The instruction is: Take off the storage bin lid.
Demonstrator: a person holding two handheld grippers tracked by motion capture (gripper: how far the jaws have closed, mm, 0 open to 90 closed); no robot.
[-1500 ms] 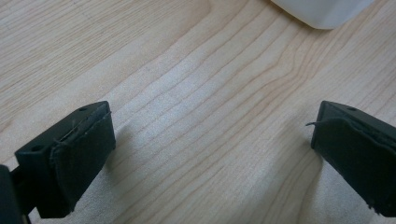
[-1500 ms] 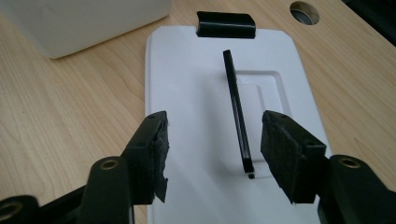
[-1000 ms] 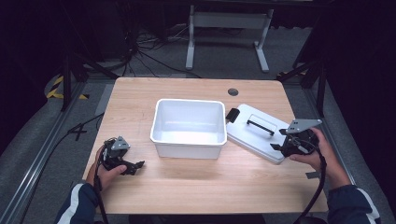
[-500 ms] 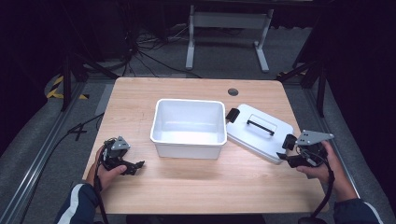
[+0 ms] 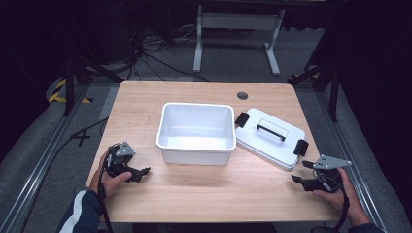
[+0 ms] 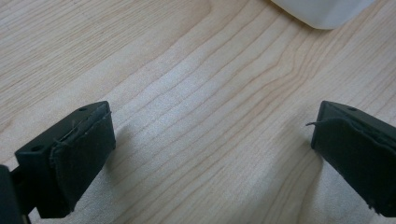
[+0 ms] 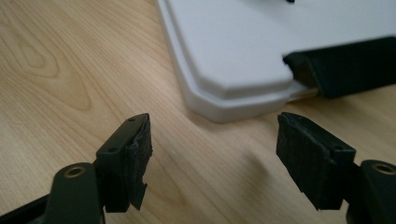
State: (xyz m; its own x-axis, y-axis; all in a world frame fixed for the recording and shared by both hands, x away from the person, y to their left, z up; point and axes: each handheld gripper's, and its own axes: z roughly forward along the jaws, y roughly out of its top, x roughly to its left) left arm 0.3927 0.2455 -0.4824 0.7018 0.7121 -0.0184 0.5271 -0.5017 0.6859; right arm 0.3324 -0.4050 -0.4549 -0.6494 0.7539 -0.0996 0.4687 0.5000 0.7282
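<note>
My right gripper (image 5: 302,174) stands open just beside the lid (image 5: 270,137), and my left gripper (image 5: 140,173) is open too.

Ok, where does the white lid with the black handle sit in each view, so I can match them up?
High view: the lid lies flat at right of centre, beside the white tub.
Left gripper view: no lid; a white tub corner at the top edge.
Right gripper view: lid corner at top, beyond the open fingers.
Shared landmark: the wooden table.
</note>
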